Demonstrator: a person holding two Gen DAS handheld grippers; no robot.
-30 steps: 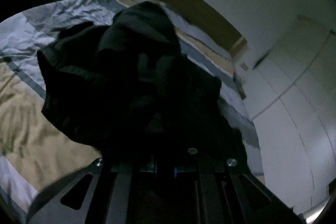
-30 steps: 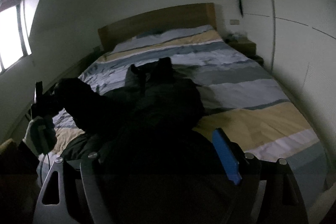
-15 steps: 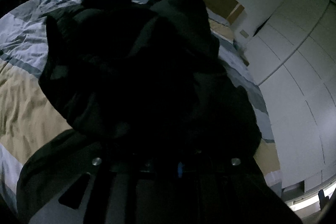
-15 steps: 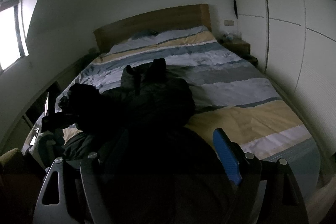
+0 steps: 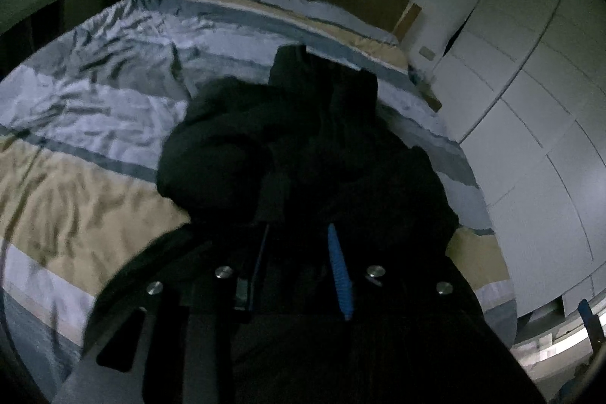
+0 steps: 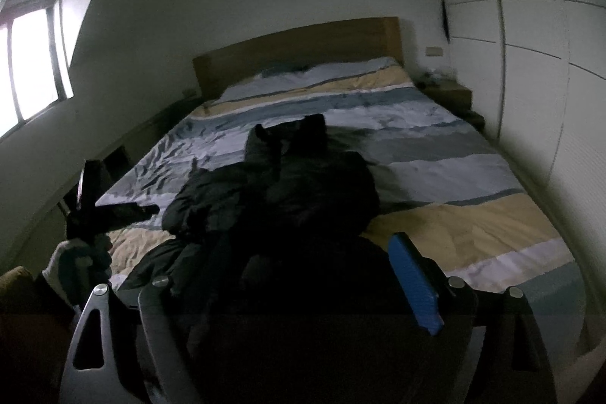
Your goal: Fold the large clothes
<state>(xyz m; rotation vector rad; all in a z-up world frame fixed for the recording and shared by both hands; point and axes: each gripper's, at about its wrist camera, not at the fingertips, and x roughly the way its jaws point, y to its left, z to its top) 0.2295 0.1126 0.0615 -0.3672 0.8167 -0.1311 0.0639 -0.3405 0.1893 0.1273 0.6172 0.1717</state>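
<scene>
A black jacket (image 6: 303, 192) lies bunched along the middle of the striped duvet (image 6: 454, 173). In the left wrist view the jacket (image 5: 310, 154) fills the centre. My left gripper (image 5: 299, 233) is opening, its blue pads (image 5: 341, 275) a small gap apart and nothing visibly pinched between them. From the right wrist view, the left gripper (image 6: 147, 209) hangs just left of the jacket's folded sleeve. My right gripper (image 6: 288, 252) is wide and still opening. The jacket's near hem lies between its fingers, and the blue pad (image 6: 413, 279) stands clear of the cloth.
A wooden headboard (image 6: 299, 52) backs the bed and white wardrobe doors (image 6: 549, 70) line the right wall. A nightstand (image 6: 450, 93) stands at the far right corner and a bright window (image 6: 30, 63) on the left wall. A person's hand (image 6: 72, 260) holds the left gripper.
The left jaws came apart and let the jacket go. It dropped from close before the left camera onto the bed. The left gripper drew back to the left. The right gripper barely shifted.
</scene>
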